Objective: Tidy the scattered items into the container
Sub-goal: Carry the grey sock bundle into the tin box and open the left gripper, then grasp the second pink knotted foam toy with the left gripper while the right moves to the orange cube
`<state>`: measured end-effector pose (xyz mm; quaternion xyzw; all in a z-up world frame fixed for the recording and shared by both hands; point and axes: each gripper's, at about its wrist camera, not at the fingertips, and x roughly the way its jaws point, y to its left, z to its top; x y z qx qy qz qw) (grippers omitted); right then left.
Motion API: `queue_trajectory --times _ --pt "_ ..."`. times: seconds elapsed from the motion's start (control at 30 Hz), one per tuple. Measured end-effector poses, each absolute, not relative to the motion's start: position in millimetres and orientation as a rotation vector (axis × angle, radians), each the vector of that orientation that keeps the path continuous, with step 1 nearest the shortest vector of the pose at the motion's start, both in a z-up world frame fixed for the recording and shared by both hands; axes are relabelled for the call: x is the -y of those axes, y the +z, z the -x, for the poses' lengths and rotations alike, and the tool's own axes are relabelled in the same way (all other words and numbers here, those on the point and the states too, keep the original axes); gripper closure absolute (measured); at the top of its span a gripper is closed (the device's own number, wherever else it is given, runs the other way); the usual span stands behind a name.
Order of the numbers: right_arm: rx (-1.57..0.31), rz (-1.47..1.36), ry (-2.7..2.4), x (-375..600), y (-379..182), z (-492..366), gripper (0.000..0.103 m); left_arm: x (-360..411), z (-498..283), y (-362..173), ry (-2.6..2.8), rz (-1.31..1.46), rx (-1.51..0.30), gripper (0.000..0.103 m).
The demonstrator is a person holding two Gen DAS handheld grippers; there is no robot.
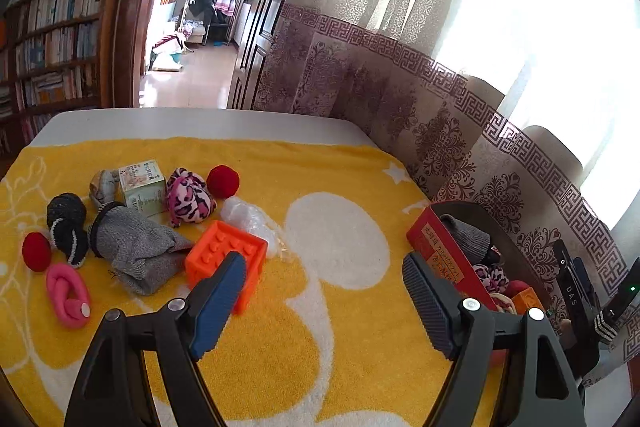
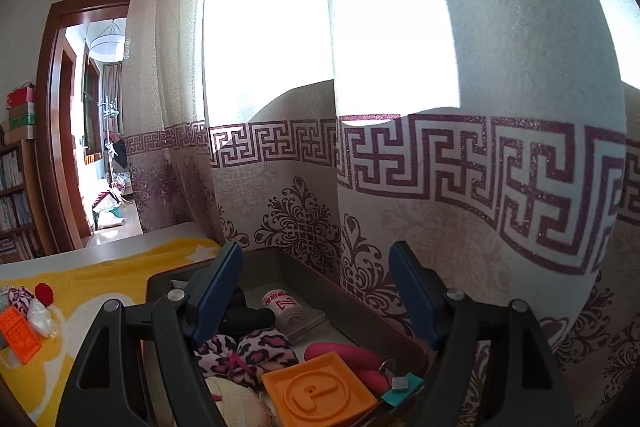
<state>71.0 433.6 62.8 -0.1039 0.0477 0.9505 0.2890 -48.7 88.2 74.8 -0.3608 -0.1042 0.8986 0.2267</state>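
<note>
My left gripper [image 1: 324, 291] is open and empty above the yellow blanket [image 1: 344, 331]. Scattered items lie to its left: an orange brick block [image 1: 230, 259], a grey sock [image 1: 136, 247], a pink leopard sock [image 1: 190, 197], two red balls [image 1: 223, 181], a pink knotted rope [image 1: 66, 295], a black sock [image 1: 68, 227], a small carton [image 1: 142, 187] and clear plastic [image 1: 248, 217]. The red-sided container [image 1: 436, 251] stands at the right. My right gripper [image 2: 316, 291] is open and empty above the container [image 2: 360, 311], which holds a leopard sock [image 2: 248, 349], an orange tile [image 2: 316, 391] and other items.
A patterned curtain [image 1: 400, 75] hangs close behind the table and container. A bookshelf [image 1: 52, 43] and an open doorway [image 1: 192, 27] are at the far left. A black device [image 1: 576, 291] stands right of the container.
</note>
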Motion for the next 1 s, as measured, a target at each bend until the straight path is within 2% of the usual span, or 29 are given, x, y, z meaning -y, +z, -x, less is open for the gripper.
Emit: queue_trajectory --times 0.2,0.3,0.47,0.63,0.77,1.0 --pt "-0.080 0.301 2.541 -422.5 67.7 -69.0 0.024 -17.6 47.6 71.0 2.598 1.028 0.377 0.021" --pt "-0.136 0.355 2.622 -409.2 78.4 -67.2 0.024 12.4 48.6 67.5 2.645 1.056 0.408 0.021" --pt "-0.232 0.600 2.904 -365.4 92.6 -42.5 0.022 53.0 50.8 60.7 2.689 1.072 0.522 0.021" --pt "-0.201 0.830 3.118 -298.2 85.0 -9.9 0.022 76.1 55.4 46.5 2.701 1.098 0.607 0.021" --pt "-0.225 0.989 3.181 -257.8 70.6 15.0 0.022 83.1 60.7 31.8 2.693 1.150 0.623 0.021" --pt "-0.291 1.041 3.158 -233.1 48.5 41.1 0.022 72.3 77.0 5.9 2.696 1.259 0.528 0.021"
